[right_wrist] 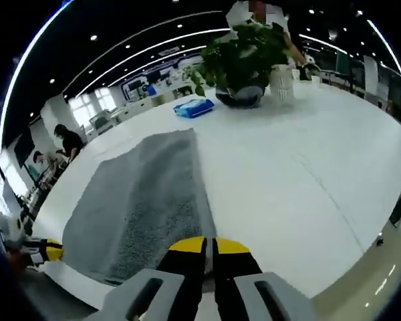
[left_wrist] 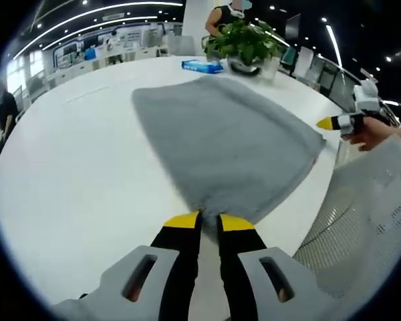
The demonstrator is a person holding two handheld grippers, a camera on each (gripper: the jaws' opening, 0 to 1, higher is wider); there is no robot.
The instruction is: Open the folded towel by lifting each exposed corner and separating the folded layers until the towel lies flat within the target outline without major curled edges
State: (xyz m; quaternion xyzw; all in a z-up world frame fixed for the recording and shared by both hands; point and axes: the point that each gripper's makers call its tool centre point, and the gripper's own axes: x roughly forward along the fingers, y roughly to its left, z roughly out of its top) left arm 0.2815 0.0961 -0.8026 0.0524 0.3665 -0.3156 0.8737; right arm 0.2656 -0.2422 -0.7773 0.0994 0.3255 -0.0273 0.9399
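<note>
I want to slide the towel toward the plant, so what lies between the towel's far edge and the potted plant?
In the left gripper view, a blue packet lies on the white table between the grey towel and the potted plant. Otherwise bare table.

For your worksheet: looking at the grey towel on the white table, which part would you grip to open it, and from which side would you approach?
Probably a near corner of the grey towel, approached low from the table's near edge. In the left gripper view the left gripper sits right at a corner pointing toward it; in the right gripper view the right gripper meets the towel's near edge. Corners are thin and exposed, so jaws can pinch them.
</note>
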